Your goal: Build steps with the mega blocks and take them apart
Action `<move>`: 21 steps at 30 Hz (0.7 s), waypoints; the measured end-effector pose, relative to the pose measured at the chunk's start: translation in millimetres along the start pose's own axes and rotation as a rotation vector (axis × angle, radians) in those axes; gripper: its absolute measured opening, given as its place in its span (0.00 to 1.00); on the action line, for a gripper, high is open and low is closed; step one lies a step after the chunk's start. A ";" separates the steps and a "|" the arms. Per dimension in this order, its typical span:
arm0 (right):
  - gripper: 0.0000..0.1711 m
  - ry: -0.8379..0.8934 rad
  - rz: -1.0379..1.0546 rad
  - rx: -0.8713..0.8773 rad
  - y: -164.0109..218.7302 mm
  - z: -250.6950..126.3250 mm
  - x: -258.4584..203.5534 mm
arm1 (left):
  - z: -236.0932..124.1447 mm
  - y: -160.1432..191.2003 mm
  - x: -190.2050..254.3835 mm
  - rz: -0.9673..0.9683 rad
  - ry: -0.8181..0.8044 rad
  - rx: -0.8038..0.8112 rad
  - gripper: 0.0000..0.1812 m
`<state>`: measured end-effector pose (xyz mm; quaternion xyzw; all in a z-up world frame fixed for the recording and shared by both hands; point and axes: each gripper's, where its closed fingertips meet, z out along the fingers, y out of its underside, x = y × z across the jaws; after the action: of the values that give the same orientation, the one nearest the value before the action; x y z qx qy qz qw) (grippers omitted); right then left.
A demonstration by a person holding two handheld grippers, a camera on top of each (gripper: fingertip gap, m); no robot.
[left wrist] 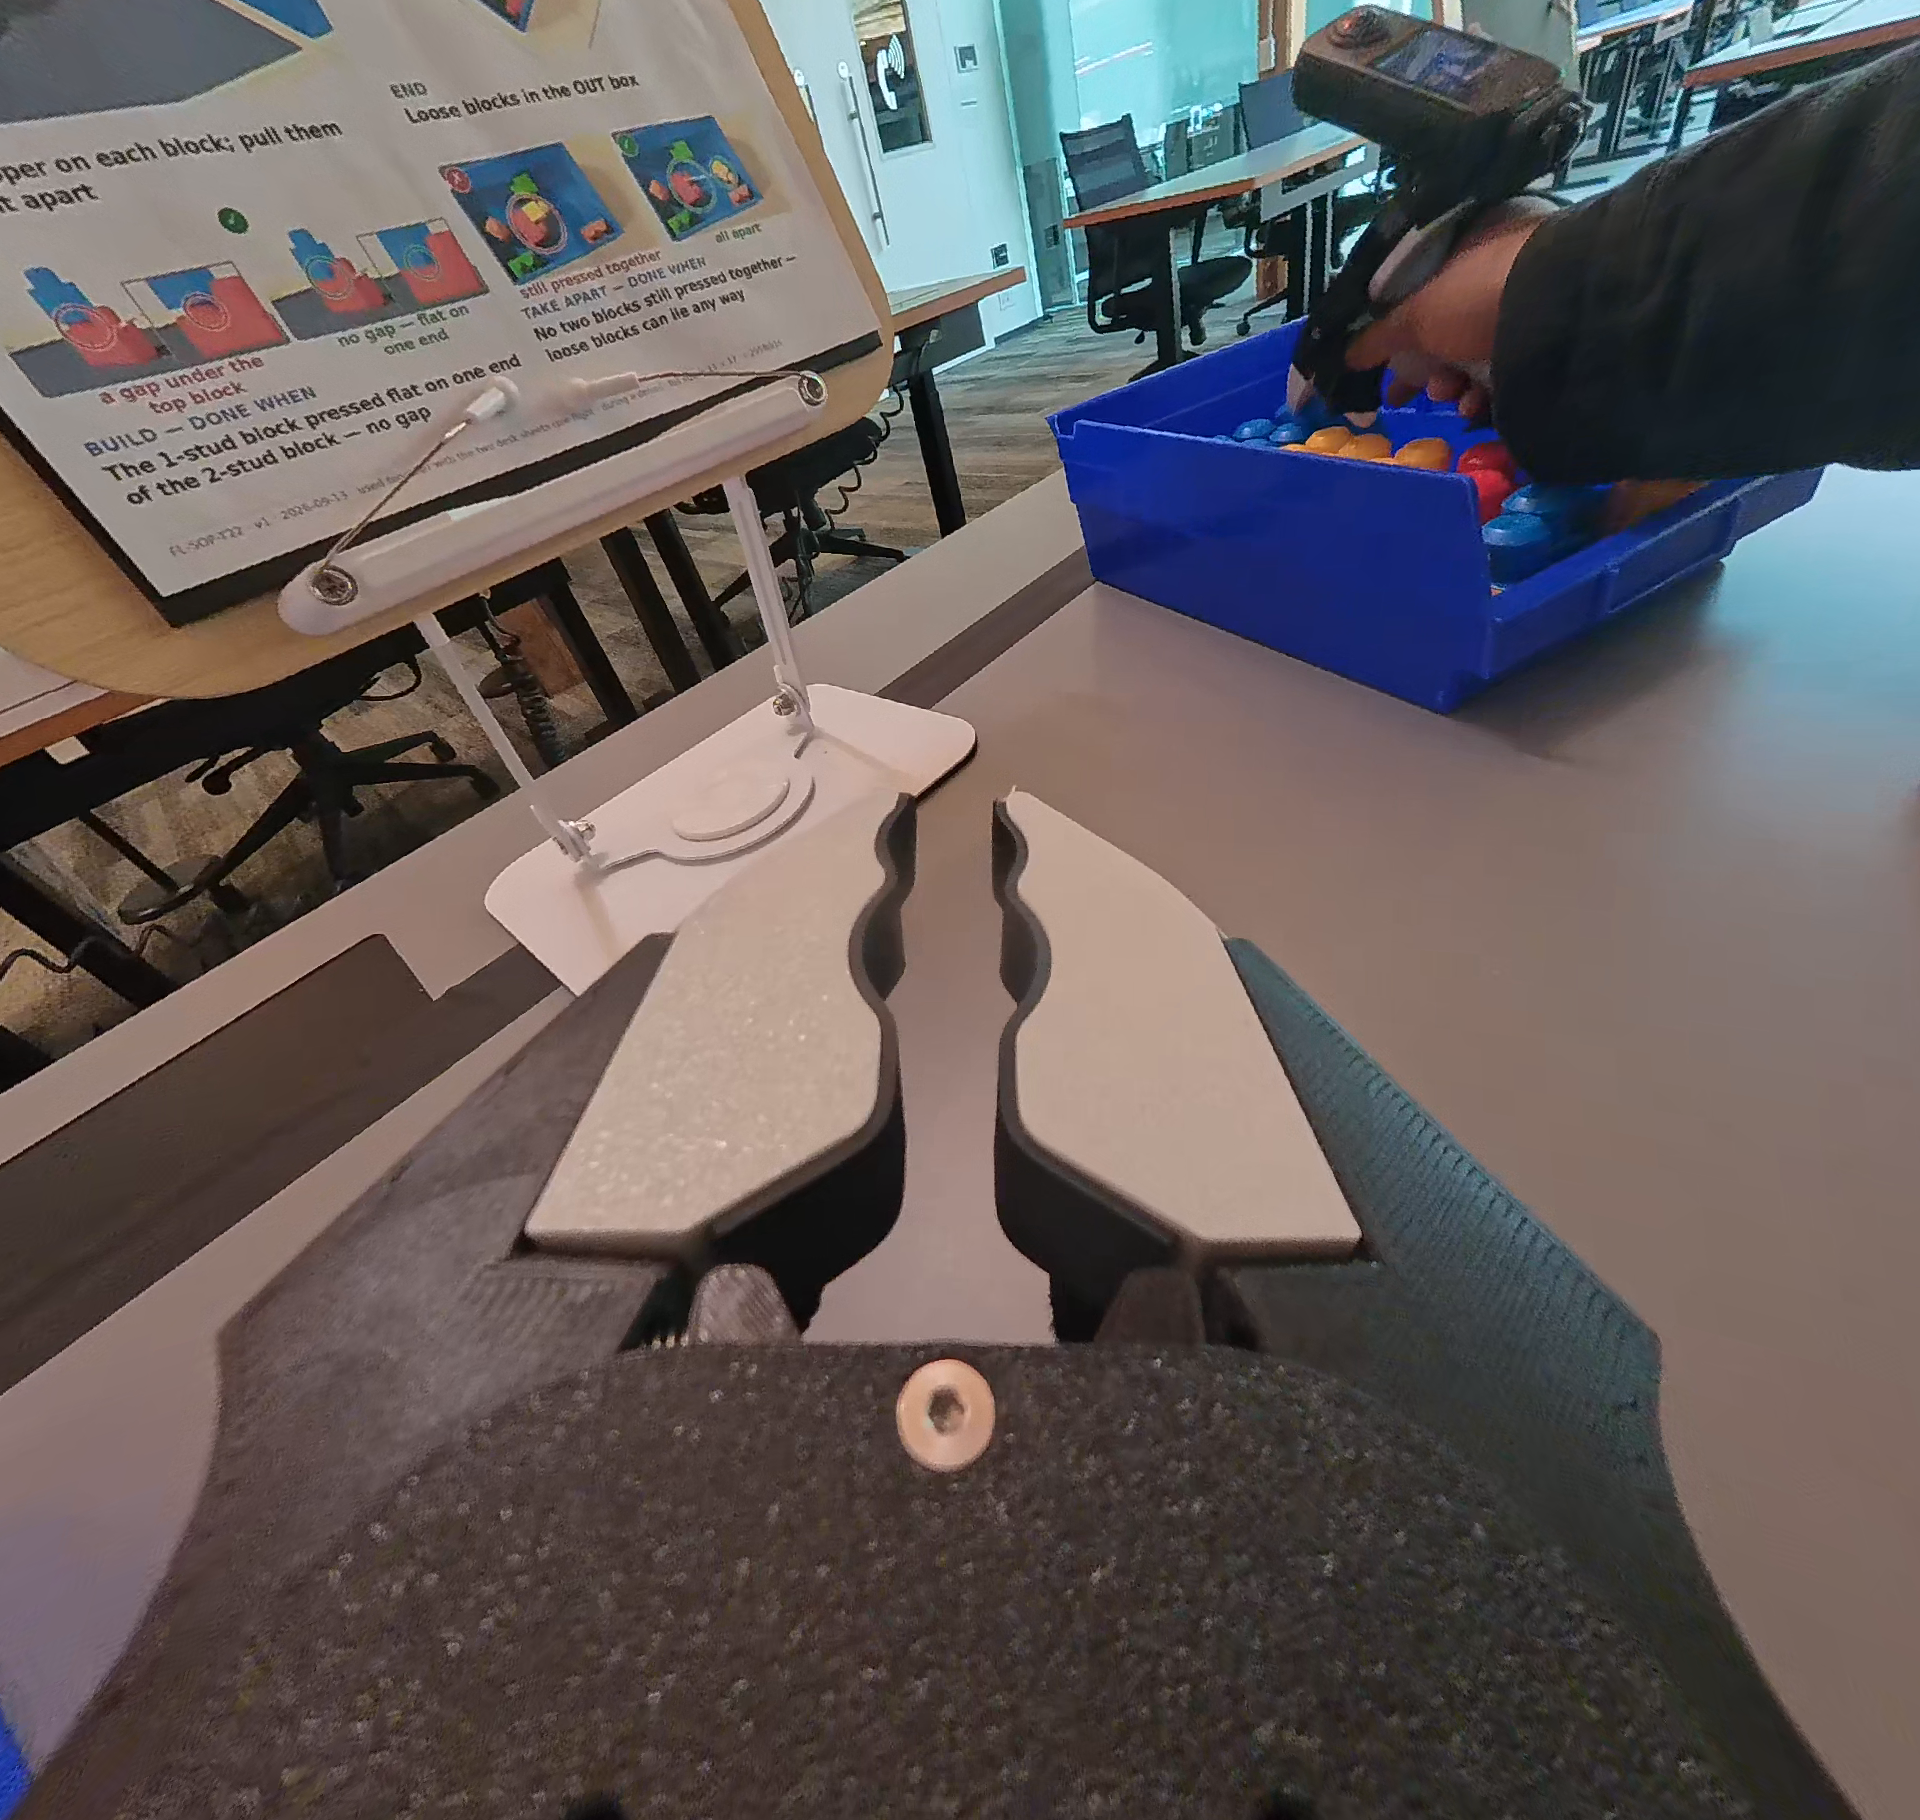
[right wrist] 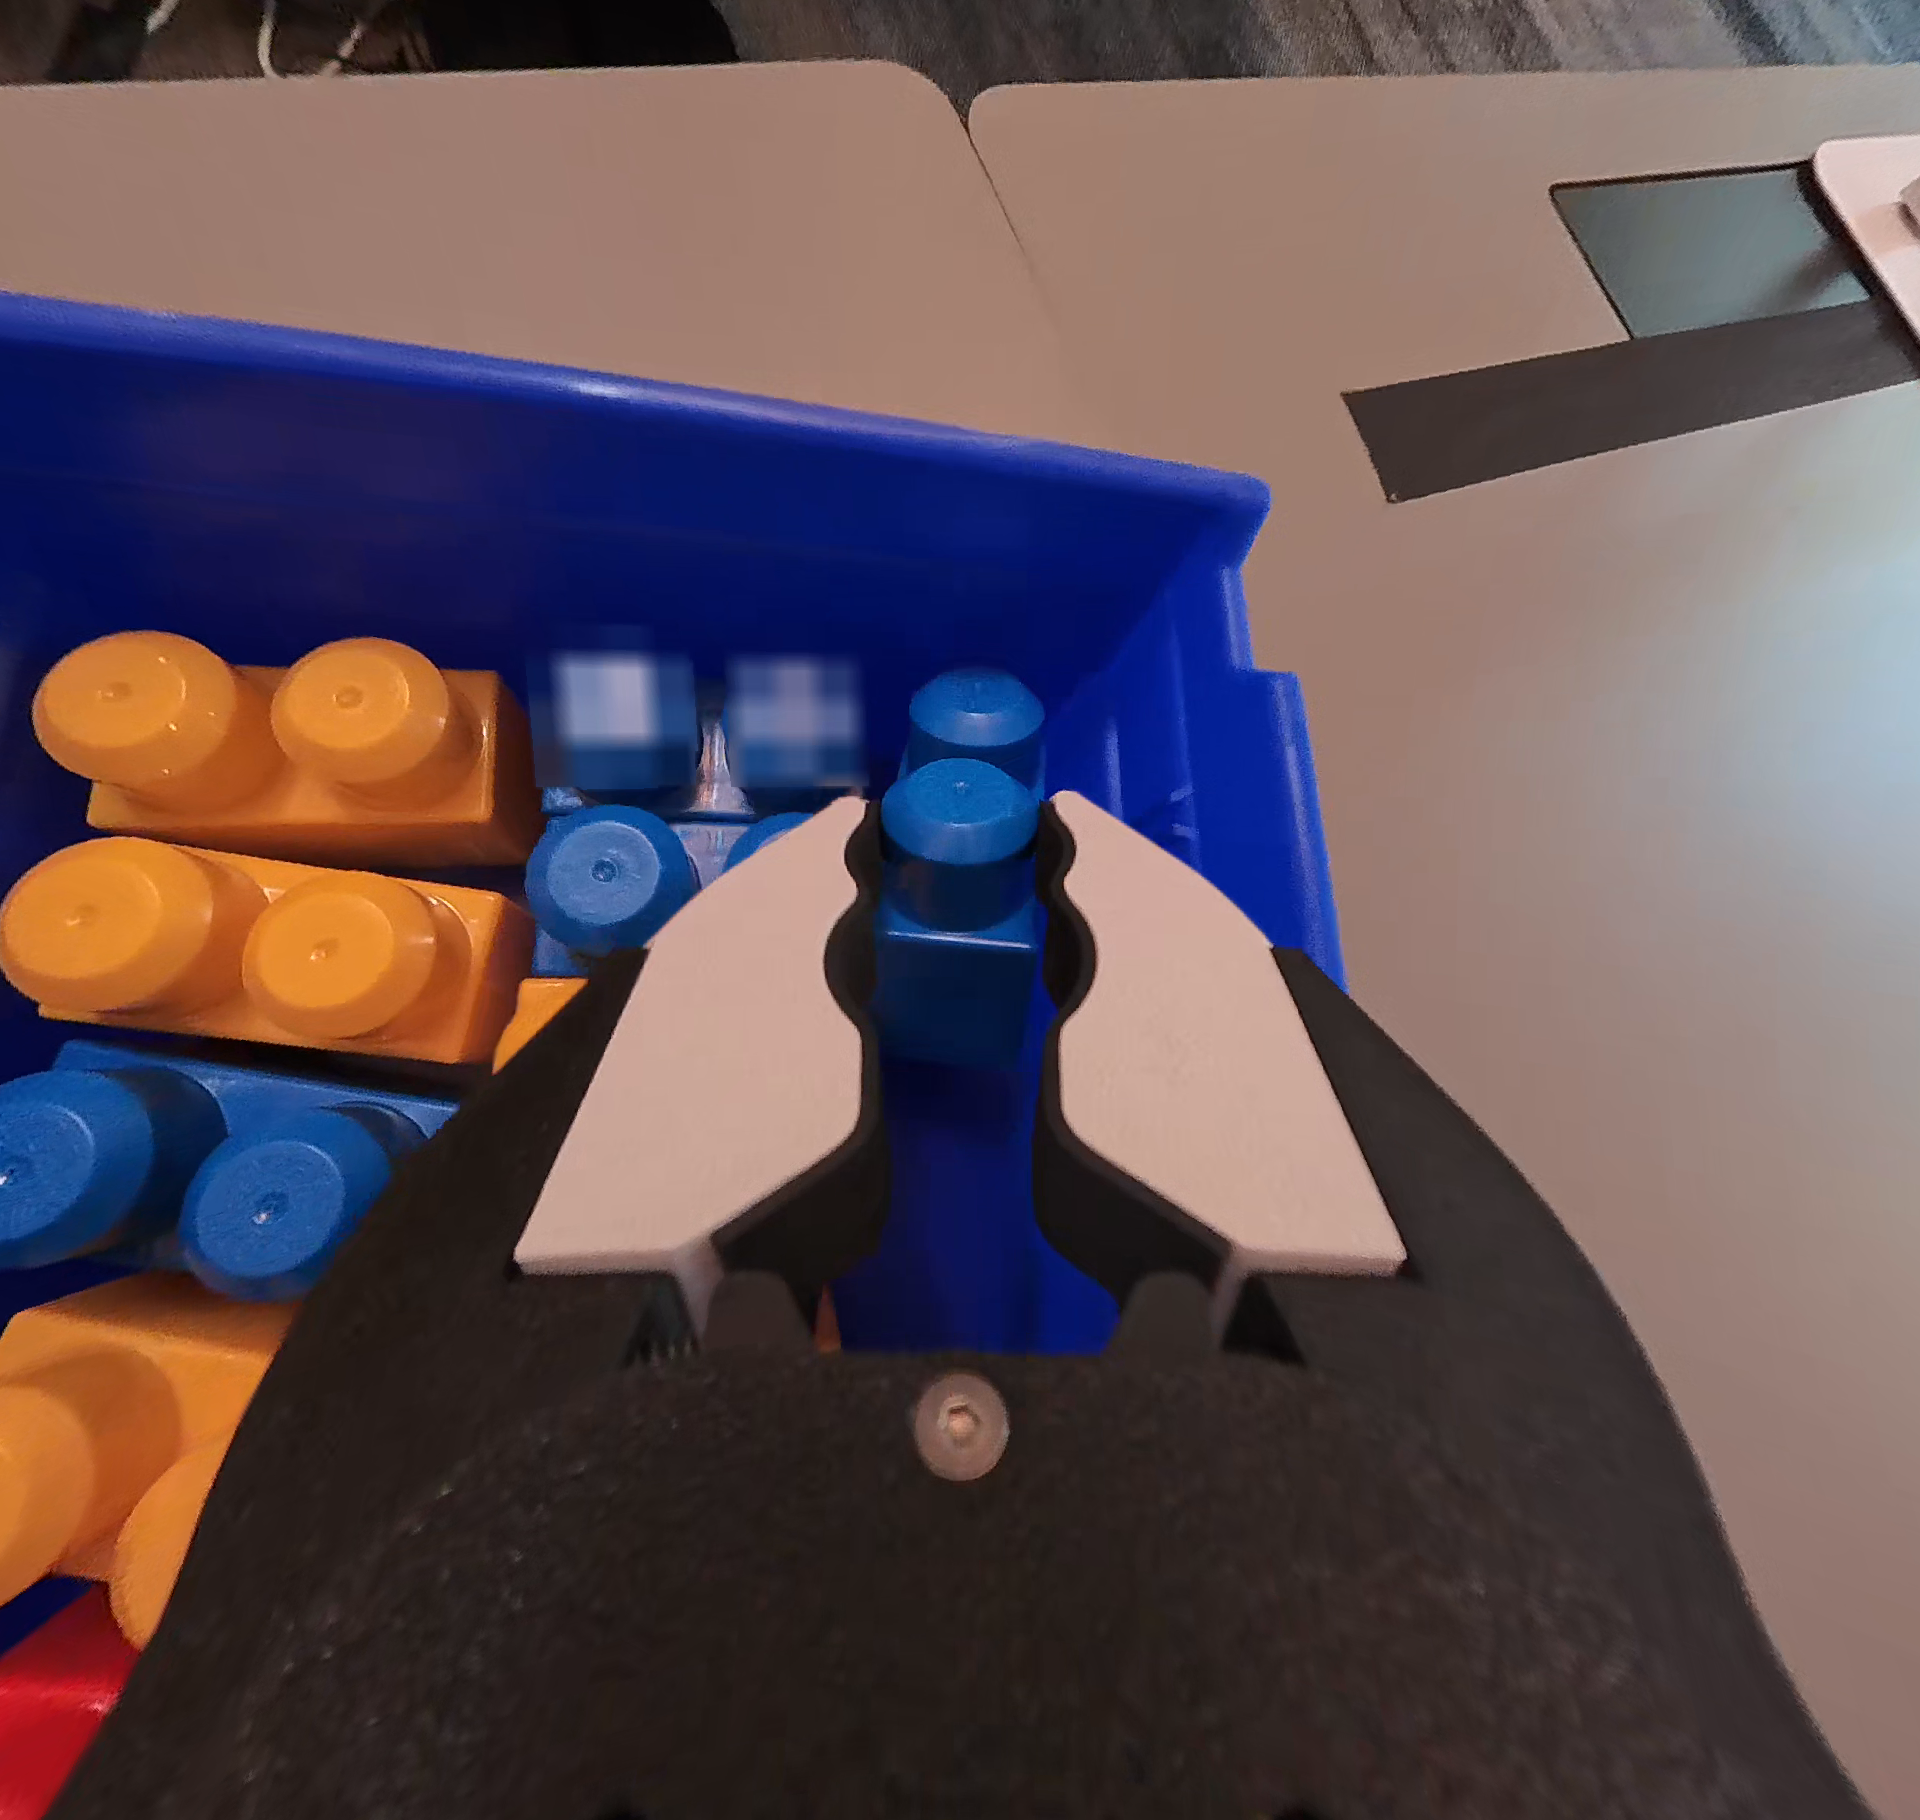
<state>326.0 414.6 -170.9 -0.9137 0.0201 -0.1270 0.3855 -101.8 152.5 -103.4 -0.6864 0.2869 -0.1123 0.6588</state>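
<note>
A blue bin [right wrist: 727,523] holds several mega blocks: orange two-stud blocks [right wrist: 291,762], blue blocks [right wrist: 208,1168] and a red one [right wrist: 52,1687]. My right gripper [right wrist: 956,809] is inside the bin's far right corner, shut on a blue one-stud block [right wrist: 956,981] with its fingers against the block's sides. In the left wrist view the bin [left wrist: 1299,544] stands at the back right, with the right gripper [left wrist: 1325,399] and a dark-sleeved arm reaching into it. My left gripper [left wrist: 951,804] hovers low over the grey table [left wrist: 1455,939], its fingers a narrow gap apart and empty.
An instruction sheet on a wooden board [left wrist: 416,264] stands on a white stand whose base [left wrist: 727,814] lies just ahead of the left gripper. The table edge runs along the left. Office desks and chairs stand beyond. A dark strip [right wrist: 1621,409] crosses the tabletop. The grippers' ends are close to 50 cm from one another.
</note>
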 end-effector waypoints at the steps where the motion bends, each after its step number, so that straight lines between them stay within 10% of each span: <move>1: 0.16 -0.001 -0.001 -0.006 2.7 1.1 -0.7 | 0.1 0.2 0.3 0.000 0.001 0.000 0.07; 12: 0.28 -0.047 0.014 0.004 -6.6 -9.7 -4.4 | 1.4 2.3 3.2 0.000 0.013 -0.009 0.08; 21: 0.28 -0.297 -0.101 0.450 -107.8 -128.7 -71.2 | 2.3 5.5 1.4 -0.006 0.003 -0.017 0.07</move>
<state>218.7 409.8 -23.5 -0.8134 -0.1108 -0.0120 0.5709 -100.8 153.9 -109.2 -0.6925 0.2869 -0.1128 0.6523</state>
